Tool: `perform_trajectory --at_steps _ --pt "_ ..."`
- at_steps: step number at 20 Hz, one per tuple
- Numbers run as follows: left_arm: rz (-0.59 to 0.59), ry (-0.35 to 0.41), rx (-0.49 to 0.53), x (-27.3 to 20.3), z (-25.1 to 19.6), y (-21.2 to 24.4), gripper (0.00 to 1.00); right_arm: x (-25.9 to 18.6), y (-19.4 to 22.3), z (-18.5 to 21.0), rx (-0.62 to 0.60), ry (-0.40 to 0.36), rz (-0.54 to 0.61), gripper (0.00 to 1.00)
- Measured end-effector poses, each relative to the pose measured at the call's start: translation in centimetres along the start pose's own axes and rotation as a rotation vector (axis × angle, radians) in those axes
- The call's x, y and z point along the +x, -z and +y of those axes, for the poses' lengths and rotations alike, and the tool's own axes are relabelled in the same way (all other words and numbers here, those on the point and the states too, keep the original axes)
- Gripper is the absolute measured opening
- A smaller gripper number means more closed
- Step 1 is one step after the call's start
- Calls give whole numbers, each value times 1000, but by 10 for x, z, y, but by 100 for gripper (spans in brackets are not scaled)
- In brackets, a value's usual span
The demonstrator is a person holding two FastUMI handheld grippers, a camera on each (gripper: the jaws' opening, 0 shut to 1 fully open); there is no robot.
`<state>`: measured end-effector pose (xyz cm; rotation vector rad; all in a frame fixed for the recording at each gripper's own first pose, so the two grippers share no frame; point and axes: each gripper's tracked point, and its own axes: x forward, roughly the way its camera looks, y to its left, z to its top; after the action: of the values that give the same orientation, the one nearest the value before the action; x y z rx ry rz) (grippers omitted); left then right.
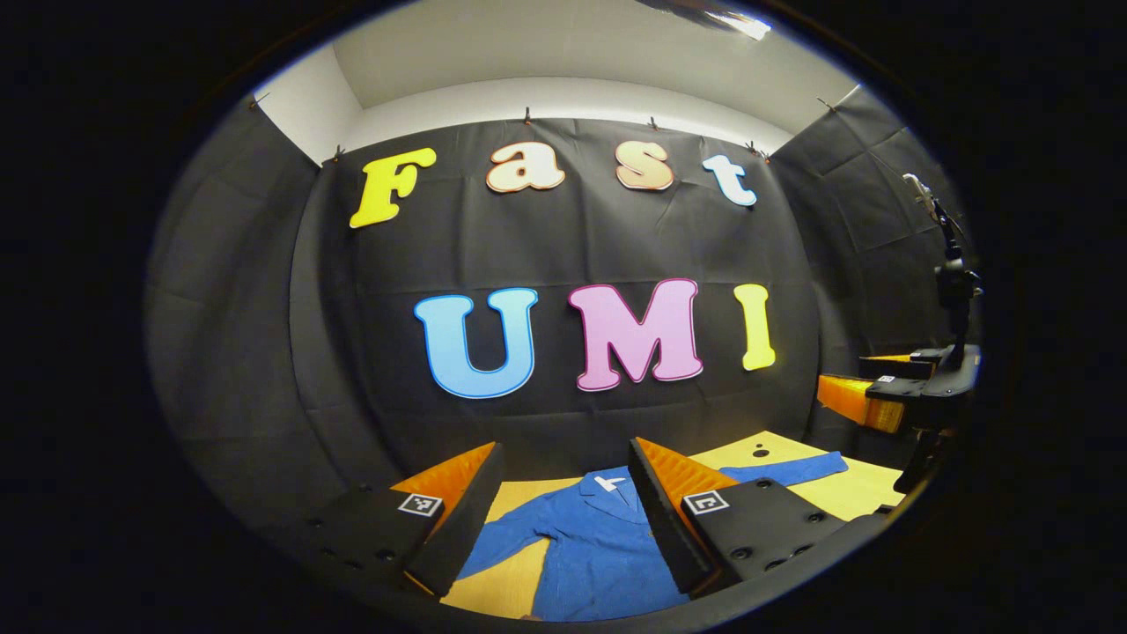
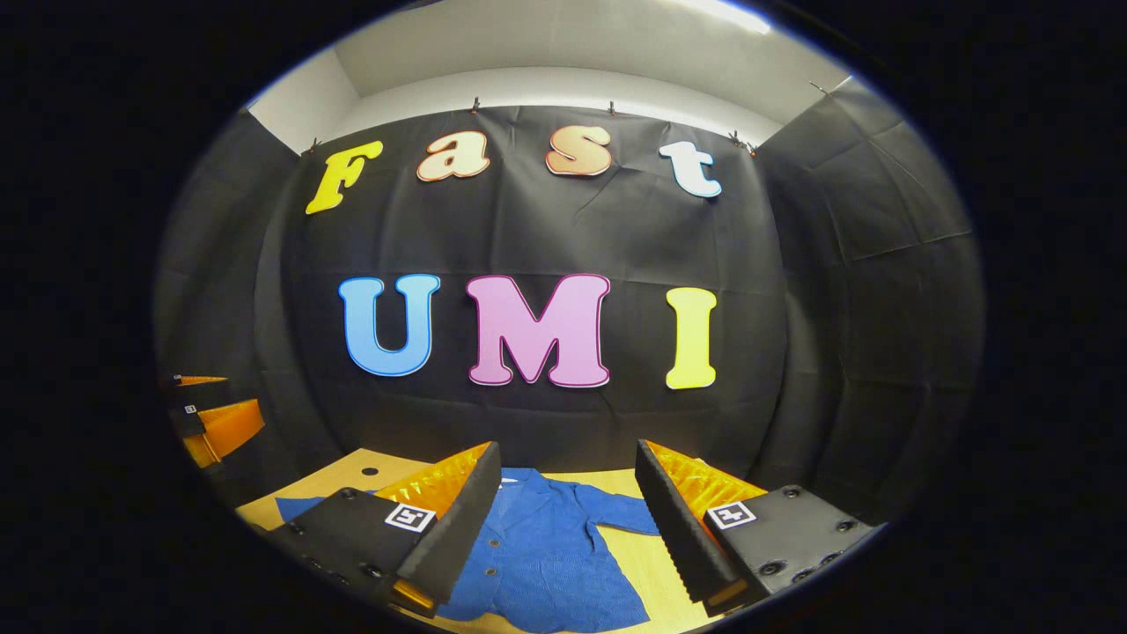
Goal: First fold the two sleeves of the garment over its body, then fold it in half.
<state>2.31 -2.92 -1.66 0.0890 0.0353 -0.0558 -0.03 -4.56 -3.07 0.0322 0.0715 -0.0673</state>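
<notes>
Both grippers held up off the table, fingers wide apart, gripping nothing.

Left gripper [image 1: 563, 519]: shirt [image 1: 590, 546] lies flat on the table [image 1: 867, 489] below and ahead, seen in the gap between its fingers. One sleeve [image 1: 506, 539] runs toward its left finger, the other sleeve [image 1: 788, 468] stretches out past its right finger. Far off to its right, the other gripper hangs in the air, well apart from the cloth.

Right gripper [image 2: 568, 519]: same shirt below and ahead between its fingers, collar [image 2: 509, 482] on the far side near the wall. One sleeve passes under its right finger, the other pokes out left of its left finger.

Both sleeves look spread out, so no fold done yet by my read.

Handling: thin woven cloth, looks light, soft and floppy; it will sag and drag rather than hold shape. Not fragile, not slippery on wood, I'd guess. Best hold is a pinch at a cuff or sleeve end, lifting low and carrying it across the body; for the half fold, take the hem corners.

Writing: small white tag at the collar, too small to read. Square coded markers sit on the gripper bodies, no readable text. No brand visible on the shirt.
</notes>
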Motion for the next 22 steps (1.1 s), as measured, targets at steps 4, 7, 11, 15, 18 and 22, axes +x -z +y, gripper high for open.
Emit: perform_trajectory --at_steps 4,7,11,15,18,22 --pt "11 57 -26 -2 -12 5 82 -4 3 1 11 -3 1 96" --pt "17 37 -5 -5 -7 7 81 -5 -2 -2 8 6 -6 96" --pt "6 5 4 -14 -1 3 81 -7 6 5 15 -15 2 91" --pt "-11 -14 8 -14 3 -4 81 0 6 7 19 -32 10 92" --pt "6 -36 -10 -8 5 1 82 7 10 6 22 -33 9 96" --pt "7 -51 -46 4 7 0 81 20 21 4 25 -32 45 91"
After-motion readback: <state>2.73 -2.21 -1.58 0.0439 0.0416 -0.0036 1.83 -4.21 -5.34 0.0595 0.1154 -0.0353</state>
